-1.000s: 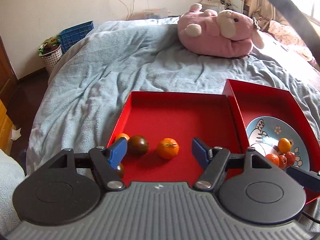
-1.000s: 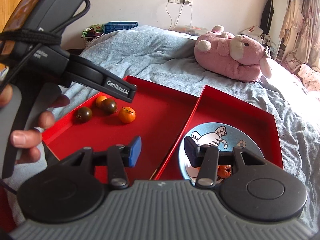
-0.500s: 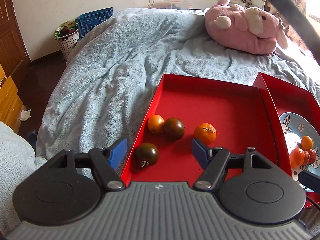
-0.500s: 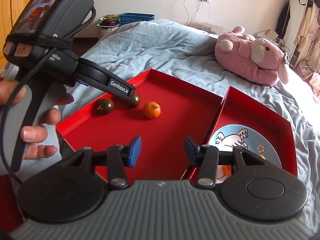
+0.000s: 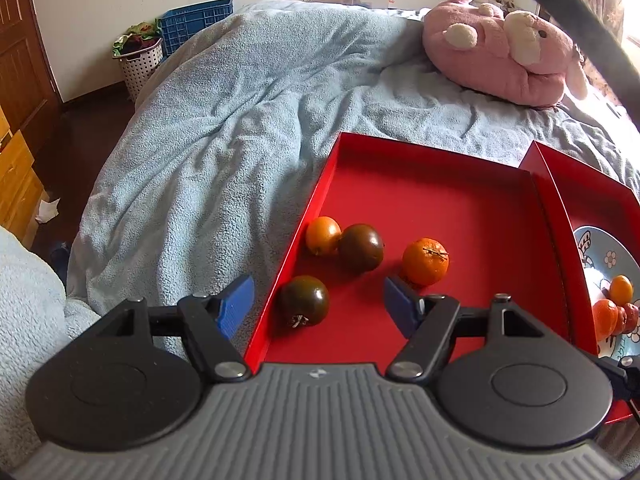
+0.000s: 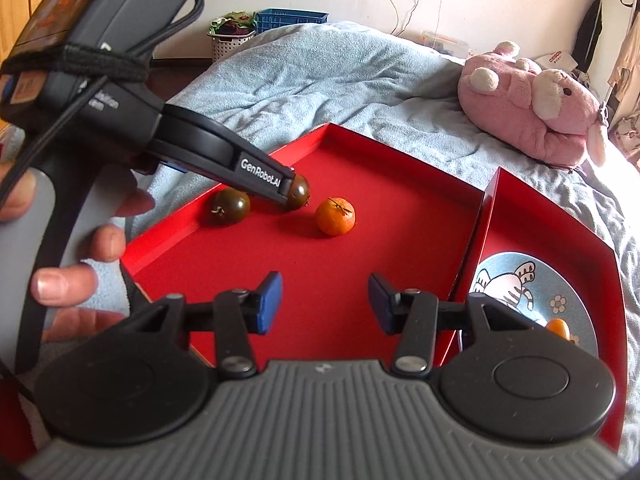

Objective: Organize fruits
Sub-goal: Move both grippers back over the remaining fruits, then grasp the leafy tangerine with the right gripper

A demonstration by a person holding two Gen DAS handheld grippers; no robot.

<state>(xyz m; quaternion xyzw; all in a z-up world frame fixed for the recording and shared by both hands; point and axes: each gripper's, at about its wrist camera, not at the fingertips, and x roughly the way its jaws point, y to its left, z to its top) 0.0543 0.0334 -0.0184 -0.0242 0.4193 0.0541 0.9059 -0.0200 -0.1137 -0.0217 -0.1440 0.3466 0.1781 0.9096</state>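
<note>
A red tray (image 5: 460, 184) on the bed holds a near dark tomato (image 5: 305, 300), a far dark tomato (image 5: 361, 247), a small orange fruit (image 5: 322, 235) and a mandarin (image 5: 425, 261). My left gripper (image 5: 318, 306) is open and empty, its fingers straddling the tray's left wall around the near dark tomato. My right gripper (image 6: 325, 302) is open and empty above the tray's near part (image 6: 400, 208). A blue plate (image 6: 536, 296) in a second red tray (image 6: 560, 216) on the right holds several small fruits (image 5: 612, 308). The left gripper's body (image 6: 224, 160) hides part of the far tomato (image 6: 299, 192).
A pink plush pig (image 5: 500, 56) lies on the blue blanket (image 5: 240, 120) behind the trays. A blue crate (image 5: 196, 24) and a white basket (image 5: 140, 64) stand on the floor at the far left. A wooden cabinet (image 5: 16, 184) stands left of the bed.
My left gripper has swung left, from over the mandarin to the near dark tomato. My right gripper has shifted left, from over the plate to over the left tray. Both stayed open.
</note>
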